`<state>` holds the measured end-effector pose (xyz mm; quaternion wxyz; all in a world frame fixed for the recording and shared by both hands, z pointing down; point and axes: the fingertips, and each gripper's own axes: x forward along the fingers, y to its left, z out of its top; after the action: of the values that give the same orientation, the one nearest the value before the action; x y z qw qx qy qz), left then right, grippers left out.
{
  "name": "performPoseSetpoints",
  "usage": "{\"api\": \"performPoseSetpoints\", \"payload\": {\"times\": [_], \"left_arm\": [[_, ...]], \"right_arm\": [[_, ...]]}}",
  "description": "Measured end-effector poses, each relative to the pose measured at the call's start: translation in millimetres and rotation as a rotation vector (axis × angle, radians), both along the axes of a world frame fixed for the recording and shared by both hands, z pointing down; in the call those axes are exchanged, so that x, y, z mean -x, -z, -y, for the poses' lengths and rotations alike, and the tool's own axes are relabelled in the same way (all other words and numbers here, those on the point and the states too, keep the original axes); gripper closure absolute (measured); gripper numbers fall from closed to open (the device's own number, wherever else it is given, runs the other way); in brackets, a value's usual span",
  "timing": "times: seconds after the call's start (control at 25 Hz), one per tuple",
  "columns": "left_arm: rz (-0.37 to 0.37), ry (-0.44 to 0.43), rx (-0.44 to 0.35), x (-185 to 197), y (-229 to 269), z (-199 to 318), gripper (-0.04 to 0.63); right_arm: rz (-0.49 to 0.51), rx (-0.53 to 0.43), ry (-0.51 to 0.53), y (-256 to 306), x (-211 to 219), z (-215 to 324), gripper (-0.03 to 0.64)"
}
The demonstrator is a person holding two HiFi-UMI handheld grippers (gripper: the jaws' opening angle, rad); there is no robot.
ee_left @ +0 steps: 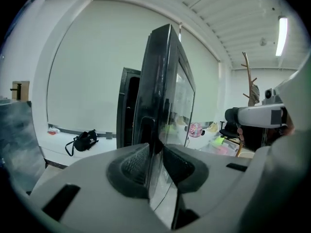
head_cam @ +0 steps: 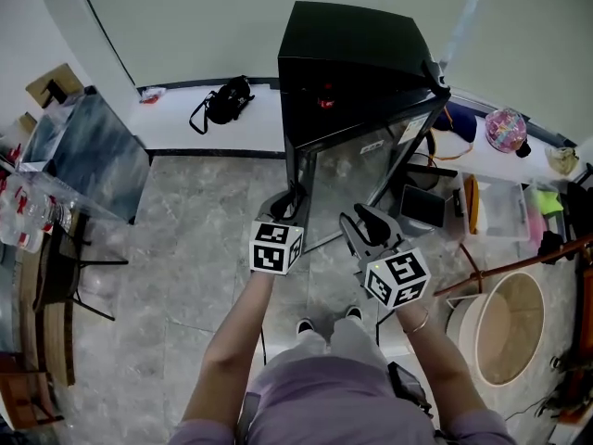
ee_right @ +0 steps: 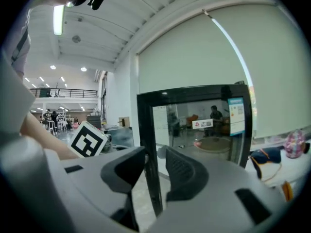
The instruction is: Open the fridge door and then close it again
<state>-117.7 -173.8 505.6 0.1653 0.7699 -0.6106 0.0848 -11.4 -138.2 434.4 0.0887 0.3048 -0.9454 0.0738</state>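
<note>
**Fridge door ajar, left gripper on its free edge**

The fridge door (head_cam: pixel 357 185) stands upright with its long axis vertical. It is swung out from the black fridge (head_cam: pixel 357 44) on its right-hand hinge, so its free edge points near and left (toward the person). The left gripper (ee_left: pixel 155 152) pinches that edge, one pad on each face. The right gripper (ee_right: pixel 155 166) has its jaws spread and hangs just near of the door, right of the left gripper. The door's frame shows through its gap.

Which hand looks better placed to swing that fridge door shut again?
Left. The left gripper is clamped on the edge of the open fridge door, so it can likely push it shut. The right gripper is open, facing the door, gripping nothing.
</note>
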Motion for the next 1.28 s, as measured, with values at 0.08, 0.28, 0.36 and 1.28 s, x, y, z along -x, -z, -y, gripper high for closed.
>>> {"api": "performPoseSetpoints", "payload": {"times": [0.08, 0.28, 0.36, 1.28], "left_arm": [[-0.003, 0.009, 0.0, 5.5, -0.2, 5.4, 0.522], [-0.01, 0.033, 0.002, 17.4, 0.0, 21.0, 0.514], [-0.01, 0.041, 0.002, 22.6, -0.4, 29.4, 0.509], [-0.061, 0.047, 0.005, 73.6, -4.0, 119.2, 0.477]], "right_arm": [[0.007, 0.01, -0.019, -1.6, -4.1, 3.2, 0.483], [0.026, 0.037, -0.042, -4.8, -12.5, 14.1, 0.492], [0.037, 0.046, -0.048, -7.0, -13.7, 21.9, 0.495], [0.086, 0.089, 0.009, -15.2, 4.8, 138.4, 0.525]]}}
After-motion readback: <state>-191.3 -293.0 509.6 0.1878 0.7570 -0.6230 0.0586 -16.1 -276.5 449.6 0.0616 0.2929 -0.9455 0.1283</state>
